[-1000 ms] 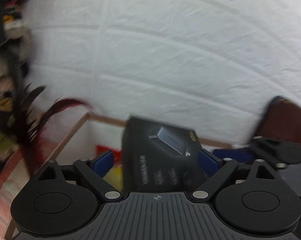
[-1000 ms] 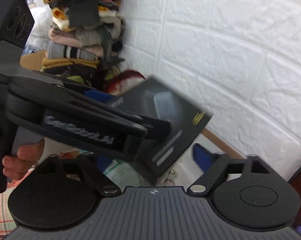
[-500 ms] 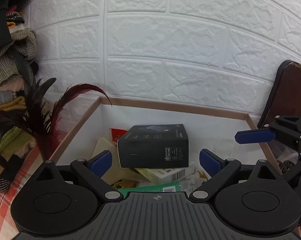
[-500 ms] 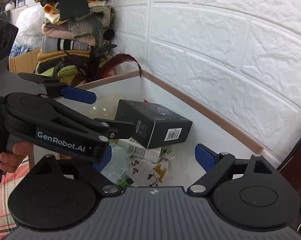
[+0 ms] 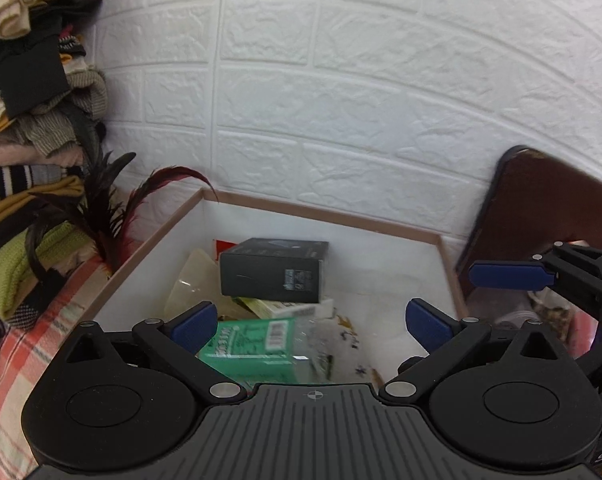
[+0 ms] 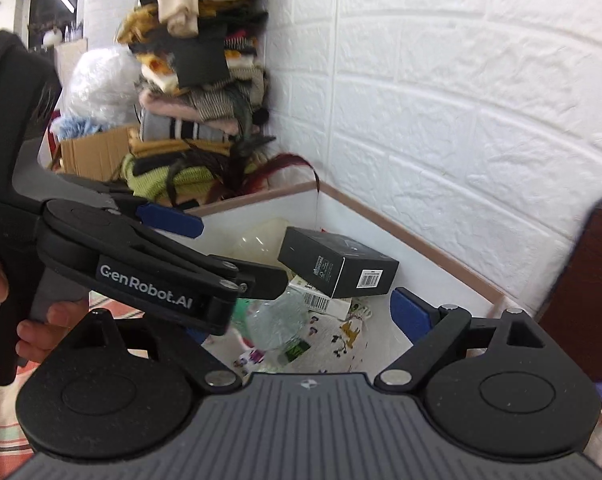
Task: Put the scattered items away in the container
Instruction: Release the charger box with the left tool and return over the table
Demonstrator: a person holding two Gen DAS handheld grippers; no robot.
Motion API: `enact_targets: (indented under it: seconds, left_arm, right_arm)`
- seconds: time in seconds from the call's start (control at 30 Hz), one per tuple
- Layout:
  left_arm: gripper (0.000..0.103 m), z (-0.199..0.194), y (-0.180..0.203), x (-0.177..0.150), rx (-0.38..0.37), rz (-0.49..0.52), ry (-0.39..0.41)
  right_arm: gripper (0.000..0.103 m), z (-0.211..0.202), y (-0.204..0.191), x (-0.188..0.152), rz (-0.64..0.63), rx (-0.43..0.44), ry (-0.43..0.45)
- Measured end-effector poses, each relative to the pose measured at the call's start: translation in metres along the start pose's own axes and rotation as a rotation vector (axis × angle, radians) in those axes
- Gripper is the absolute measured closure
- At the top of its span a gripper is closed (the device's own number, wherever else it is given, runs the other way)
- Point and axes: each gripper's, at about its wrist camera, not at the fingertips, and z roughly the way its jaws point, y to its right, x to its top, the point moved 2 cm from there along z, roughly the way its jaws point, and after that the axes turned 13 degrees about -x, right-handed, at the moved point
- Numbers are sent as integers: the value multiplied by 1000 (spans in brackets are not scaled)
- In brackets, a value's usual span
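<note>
The black box point(image 5: 273, 270) lies inside the big white box point(image 5: 149, 264), near its back corner. It sits tilted on top of a white carton point(image 5: 297, 309) with a bar code. Next to them are a green packet point(image 5: 257, 346), a see-through bottle point(image 6: 275, 320) and a pale round thing point(image 5: 189, 280). A cloth with small flower prints point(image 6: 345, 332) covers the bottom of the big white box.

The left tool point(image 5: 311, 320) hangs over the near side of the big white box. Its blue fingers are wide apart and hold nothing. The right tool point(image 6: 301, 312) is also spread wide and holds nothing; in its own view one blue finger is hidden behind the left tool.

A brick wall point(image 5: 381, 100) stands right behind the big white box. On the left are dark red feathers point(image 5: 141, 196) and a tall pile of folded clothes point(image 6: 197, 80). A checked cloth point(image 5: 25, 344) lies under it all. A brown chair back point(image 5: 541, 208) is on the right.
</note>
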Motion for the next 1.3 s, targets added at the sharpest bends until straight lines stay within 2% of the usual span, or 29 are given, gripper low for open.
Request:
enact_targets:
  seconds: [0.13,0.27,0.5,0.7,0.77,0.9,1.07,1.2,1.3]
  left_arm:
    - [0,-37,31,-12,-21,18,53]
    - [0,-73,64,-30,-31,47,110]
    - [0,-107,117,-82,-90,31,118]
    - [0,-120,149,-122,-122,19,112]
    - [0,-121,154,-134,-127,5,104]
    - [0,-119,156,-160,-106,-8,89]
    - [0,-93,148,-190,-83,-65,8]
    - [0,-70,144,-211,-74,-107,-61]
    - [0,-58,146,-220,-59,-98,-93]
  right_arm:
    - [3,-46,8,-10,69,18,27]
    - [1,-97,17,-31,154,-7,53]
    - [1,-172,25,-82,246,-35,112]
    - [1,-215,28,-124,329,-51,143]
    - [1,-221,30,-138,367,-51,118]
    - [1,-231,26,-170,343,-135,85]
    - [1,-220,24,-216,294,-219,-54]
    - [1,-214,28,-249,317,-230,-125]
    - [1,-211,27,-259,307,-236,-143]
